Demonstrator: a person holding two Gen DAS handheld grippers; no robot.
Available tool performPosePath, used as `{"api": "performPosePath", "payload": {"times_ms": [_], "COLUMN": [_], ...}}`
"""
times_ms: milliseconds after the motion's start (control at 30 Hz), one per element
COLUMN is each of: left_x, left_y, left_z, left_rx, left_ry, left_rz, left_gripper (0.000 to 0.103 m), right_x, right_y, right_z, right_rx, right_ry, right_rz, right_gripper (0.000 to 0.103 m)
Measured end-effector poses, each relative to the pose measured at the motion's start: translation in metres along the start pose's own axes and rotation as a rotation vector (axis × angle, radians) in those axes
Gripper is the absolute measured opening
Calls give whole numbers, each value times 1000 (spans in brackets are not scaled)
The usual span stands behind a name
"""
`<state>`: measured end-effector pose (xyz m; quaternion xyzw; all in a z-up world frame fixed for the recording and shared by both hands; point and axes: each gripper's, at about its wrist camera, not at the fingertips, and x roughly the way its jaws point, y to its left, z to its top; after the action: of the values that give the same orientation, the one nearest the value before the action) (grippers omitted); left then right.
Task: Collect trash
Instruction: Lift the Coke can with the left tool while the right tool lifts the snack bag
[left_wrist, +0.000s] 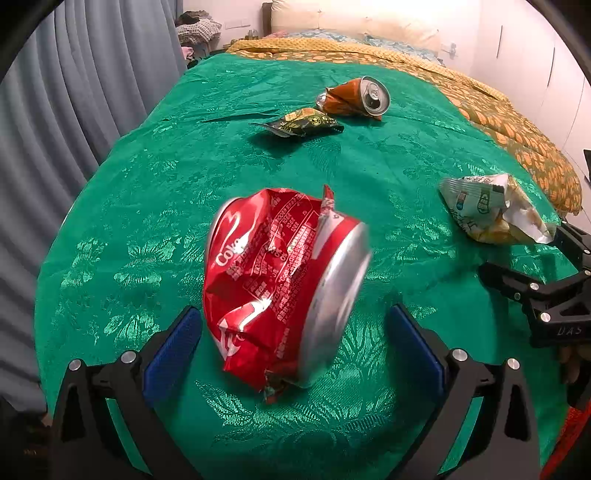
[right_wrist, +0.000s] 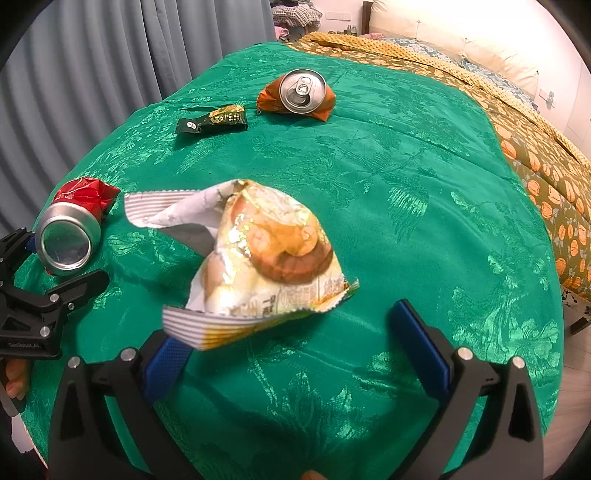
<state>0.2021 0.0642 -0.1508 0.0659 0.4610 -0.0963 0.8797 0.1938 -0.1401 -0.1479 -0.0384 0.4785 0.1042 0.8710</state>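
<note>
A crushed red Coke can (left_wrist: 280, 280) lies on the green tablecloth (left_wrist: 184, 166) between the blue pads of my left gripper (left_wrist: 295, 328), which is open around it without gripping. The can also shows in the right wrist view (right_wrist: 74, 225). A crumpled yellow and white snack bag (right_wrist: 258, 258) lies just ahead of my open right gripper (right_wrist: 291, 328), its lower left edge over the left pad. The bag also shows in the left wrist view (left_wrist: 495, 210). A crushed orange can (left_wrist: 354, 98) and a dark green wrapper (left_wrist: 303, 123) lie farther back.
The round table stands beside grey curtains (left_wrist: 74, 92) on the left. A bed with an orange patterned cover (left_wrist: 498, 110) lies behind and to the right. The other gripper's black body shows at each view's edge, right gripper (left_wrist: 546, 291), left gripper (right_wrist: 37, 306).
</note>
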Motion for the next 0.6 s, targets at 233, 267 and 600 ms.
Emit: {"api": "performPosePath", "payload": {"times_ms": [233,267,600], "left_x": [0,0,-1], "left_y": [0,0,1], "left_z": [0,0,0], "left_rx": [-1,-1,-9], "left_ry": [0,0,-1], "left_rz": [0,0,-16], "left_gripper": [99,99,99], "right_x": [0,0,0], "right_y": [0,0,-1], "right_z": [0,0,0], "right_rx": [0,0,4], "right_ry": [0,0,-2], "right_rz": [0,0,5], "right_gripper": [99,99,99]}}
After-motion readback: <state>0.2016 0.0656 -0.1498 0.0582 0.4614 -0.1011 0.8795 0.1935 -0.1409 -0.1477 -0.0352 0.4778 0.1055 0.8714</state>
